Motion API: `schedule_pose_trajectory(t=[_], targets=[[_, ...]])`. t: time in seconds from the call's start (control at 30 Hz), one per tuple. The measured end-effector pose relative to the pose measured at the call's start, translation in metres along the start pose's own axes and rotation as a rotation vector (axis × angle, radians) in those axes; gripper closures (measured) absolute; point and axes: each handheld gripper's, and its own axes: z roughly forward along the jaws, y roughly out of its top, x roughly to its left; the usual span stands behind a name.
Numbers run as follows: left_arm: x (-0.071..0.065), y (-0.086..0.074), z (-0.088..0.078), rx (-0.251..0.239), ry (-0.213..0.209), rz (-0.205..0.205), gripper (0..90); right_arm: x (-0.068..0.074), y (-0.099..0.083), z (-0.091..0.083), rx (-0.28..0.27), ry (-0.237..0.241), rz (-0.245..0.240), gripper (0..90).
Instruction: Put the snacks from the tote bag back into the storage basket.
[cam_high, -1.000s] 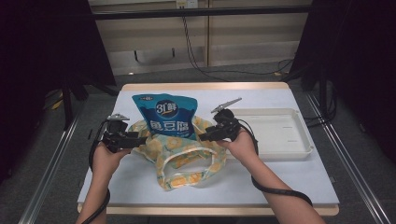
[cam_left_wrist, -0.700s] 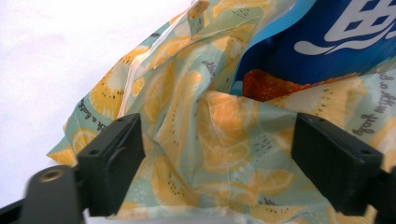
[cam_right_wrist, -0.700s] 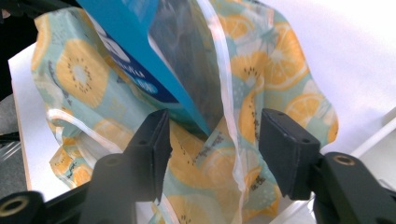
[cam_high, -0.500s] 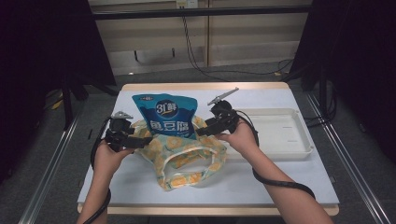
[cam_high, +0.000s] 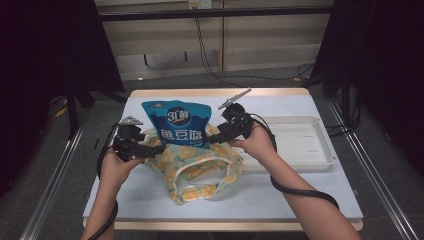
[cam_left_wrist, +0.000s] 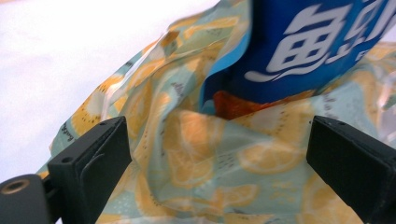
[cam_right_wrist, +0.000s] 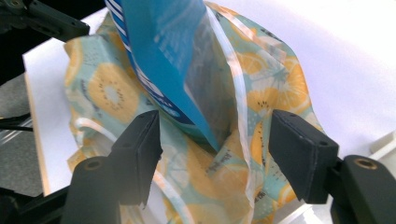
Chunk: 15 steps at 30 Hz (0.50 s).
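While standing with its lower end tucked in the mouth of the lemon-print bag (cam_high: 200, 165), near the middle of the worktop (cam_high: 150, 200), the blue snack pouch (cam_high: 176, 122) leans toward the far edge, most of it above the bag's rim. Compared with a second ago, both sets of jaws just opened off the bag's mouth, the right one also lifted a little, pouch left where it was. Judged from that: pouch placed, bag released, insertion probably only partly done, since so much blue shows. Left gripper (cam_left_wrist: 215, 154) wide apart, bag fabric lying between the pads (cam_left_wrist: 93, 154) but not pressed. Right gripper (cam_right_wrist: 215, 149) also spread, pouch corner and bag rim in the gap, nothing clamped. White tray (cam_high: 320, 160) by the right edge, untouched.
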Motion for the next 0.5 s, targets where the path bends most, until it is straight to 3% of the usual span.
schedule_pose_trajectory(t=[0.1,0.2,0.5], targets=[[0.001,0.0,0.0,0.017,0.003,0.002,5.8,0.001,0.004,-0.003,0.008,-0.001,-0.008,32.5],[0.002,0.0,0.001,0.006,0.002,-0.014,4.5,0.002,0.009,-0.007,0.004,0.001,-0.003,31.4],[0.001,0.001,-0.002,-0.008,0.006,-0.01,4.7,0.004,0.024,-0.015,0.002,0.0,-0.019,28.4]])
